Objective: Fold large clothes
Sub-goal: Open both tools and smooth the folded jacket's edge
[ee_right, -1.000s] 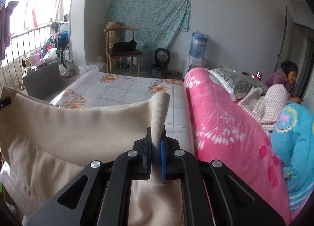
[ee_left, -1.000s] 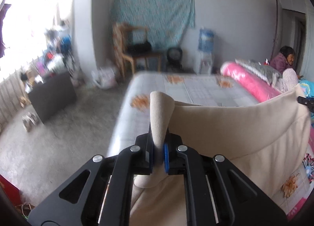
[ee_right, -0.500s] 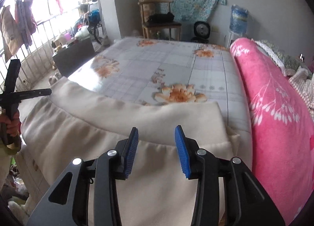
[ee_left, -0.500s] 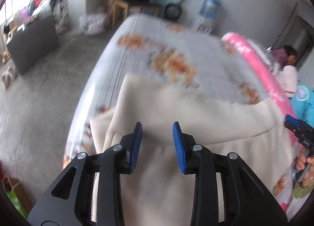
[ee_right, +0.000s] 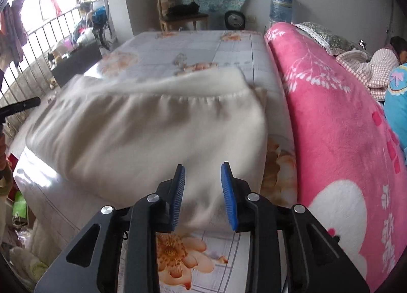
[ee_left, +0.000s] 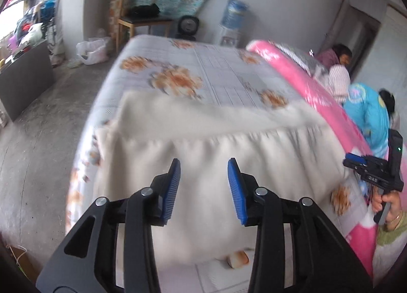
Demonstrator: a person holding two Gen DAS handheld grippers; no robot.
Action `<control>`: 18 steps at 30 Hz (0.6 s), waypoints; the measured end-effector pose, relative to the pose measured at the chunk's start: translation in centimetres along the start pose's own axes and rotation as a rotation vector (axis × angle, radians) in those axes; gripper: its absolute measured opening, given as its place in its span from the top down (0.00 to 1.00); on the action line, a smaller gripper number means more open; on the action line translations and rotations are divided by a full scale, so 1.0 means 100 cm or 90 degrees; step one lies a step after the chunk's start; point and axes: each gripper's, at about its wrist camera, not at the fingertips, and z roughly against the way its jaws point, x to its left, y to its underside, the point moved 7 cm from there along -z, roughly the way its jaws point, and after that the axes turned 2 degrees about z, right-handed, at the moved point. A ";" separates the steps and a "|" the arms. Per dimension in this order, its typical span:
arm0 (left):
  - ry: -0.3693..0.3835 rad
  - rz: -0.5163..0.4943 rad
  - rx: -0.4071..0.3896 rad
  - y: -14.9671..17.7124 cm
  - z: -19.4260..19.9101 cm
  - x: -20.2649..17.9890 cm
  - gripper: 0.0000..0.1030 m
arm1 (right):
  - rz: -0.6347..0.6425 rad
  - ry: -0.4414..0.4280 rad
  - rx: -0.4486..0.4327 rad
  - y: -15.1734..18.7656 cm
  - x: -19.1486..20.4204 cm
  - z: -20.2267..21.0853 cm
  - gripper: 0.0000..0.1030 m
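Lying across the near end of the bed point(ee_left: 223, 64), the cream garment point(ee_left: 203, 166) is folded over once, with a gathered seam running across it and a smooth band beyond the seam. Its right side ends close to the rolled pink blanket point(ee_right: 330, 127) that lies along the right edge of the bed, and its left side reaches almost to the left edge. The left tool point(ee_left: 204, 186) hangs over the near part of the cloth with both blue pads wide apart and nothing between them. The right tool point(ee_right: 203, 191) is also wide and holds nothing, above the near right corner of the garment. I judge the cloth to be soft, rather thick and light, so it will sag and slide if it is lifted by one layer only. It looks not slippery, a knit surface that the pads can bite well. For the next fold, I think the best hold is at the two near corners, pinching both layers together close to the edge, so the fold stays even.
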 end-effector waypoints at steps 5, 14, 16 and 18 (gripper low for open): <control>-0.094 0.024 0.051 0.032 -0.018 0.029 0.70 | -0.055 0.003 -0.002 -0.004 -0.011 0.015 0.72; 0.068 -0.041 0.011 0.030 -0.013 -0.063 0.63 | 0.070 -0.156 -0.072 -0.046 0.144 0.004 0.70; 0.026 -0.071 0.062 0.047 -0.041 -0.071 0.63 | 0.108 -0.127 -0.031 -0.031 0.162 -0.029 0.70; 0.014 -0.083 0.049 0.050 -0.047 -0.068 0.62 | 0.111 -0.120 -0.049 -0.024 0.162 -0.034 0.70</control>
